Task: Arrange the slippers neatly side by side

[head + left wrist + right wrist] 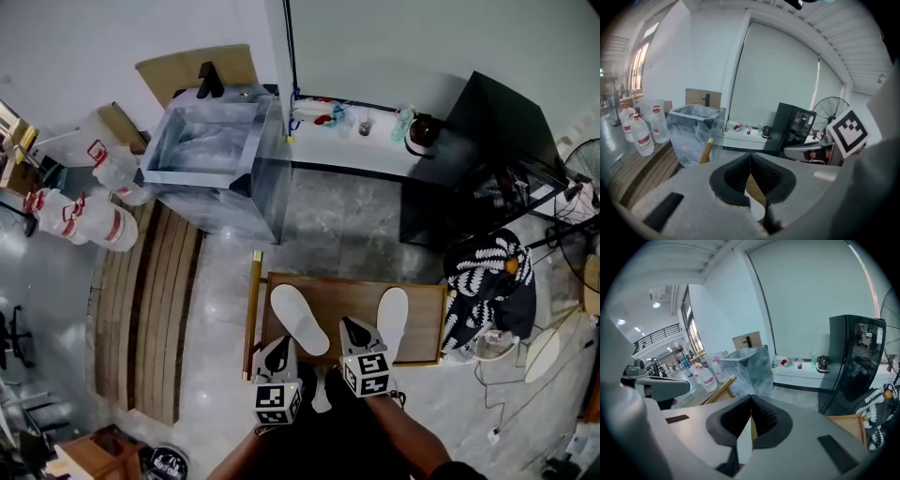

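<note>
Two white slippers lie on a low wooden board in the head view. The left slipper is angled, toe to the far left; the right slipper lies nearly straight, a gap apart. My left gripper hovers at the left slipper's near end, jaws shut and empty. My right gripper sits between the two slippers, jaws shut with nothing held. In the left gripper view, the left gripper shows a white slipper patch below its closed jaws. The right gripper shows a similar white patch.
A clear tank stands beyond the board at the left, with water bottles and wooden floor slats further left. A black cabinet and a black-and-white patterned cloth are at the right. A white ledge holds cups.
</note>
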{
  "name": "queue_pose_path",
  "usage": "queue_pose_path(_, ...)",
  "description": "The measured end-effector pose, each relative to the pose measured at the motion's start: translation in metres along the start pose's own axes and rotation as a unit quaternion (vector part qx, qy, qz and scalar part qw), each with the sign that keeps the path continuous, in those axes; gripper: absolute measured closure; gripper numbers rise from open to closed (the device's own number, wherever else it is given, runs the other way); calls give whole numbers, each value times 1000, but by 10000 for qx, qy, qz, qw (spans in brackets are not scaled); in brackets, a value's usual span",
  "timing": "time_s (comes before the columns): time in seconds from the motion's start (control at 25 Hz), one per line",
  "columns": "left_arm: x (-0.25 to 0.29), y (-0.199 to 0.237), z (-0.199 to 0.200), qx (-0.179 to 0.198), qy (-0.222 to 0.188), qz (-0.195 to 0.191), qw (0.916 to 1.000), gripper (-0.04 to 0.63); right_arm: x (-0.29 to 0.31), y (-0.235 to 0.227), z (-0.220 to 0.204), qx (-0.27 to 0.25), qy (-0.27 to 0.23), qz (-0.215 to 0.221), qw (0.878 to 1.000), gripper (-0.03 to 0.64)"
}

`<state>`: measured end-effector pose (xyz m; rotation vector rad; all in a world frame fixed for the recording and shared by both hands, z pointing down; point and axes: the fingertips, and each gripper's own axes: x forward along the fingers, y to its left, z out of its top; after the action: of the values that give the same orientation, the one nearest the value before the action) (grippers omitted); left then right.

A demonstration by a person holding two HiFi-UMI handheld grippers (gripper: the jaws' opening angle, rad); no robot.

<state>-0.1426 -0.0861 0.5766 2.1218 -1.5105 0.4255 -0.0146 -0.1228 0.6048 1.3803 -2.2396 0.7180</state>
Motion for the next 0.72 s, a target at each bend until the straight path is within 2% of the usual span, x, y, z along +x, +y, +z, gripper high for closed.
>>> queue_pose_path(0.4,42,27,-64,-446,659,273,9965,577,4,27,-1,-151,117,354,9992,603)
queue_pose_path(0.6,65,38,-84,-600,911,400,9932,572,7,28,-1,-166,166,389,9990,603)
queue_pose_path(0.64,70,39,-91,-611,998,403,9923,549,7,27,-1,-158,166,383,9990,603)
queue_pose_path(0.68,75,39,-100,-632,1110,408,9910,485,8,26,-1,-146,161,376,9991,603)
queue_pose_path(0.72,80,41,-109,-670,1234,420,9892,465,8,25,-1,-137,154,369,9991,603)
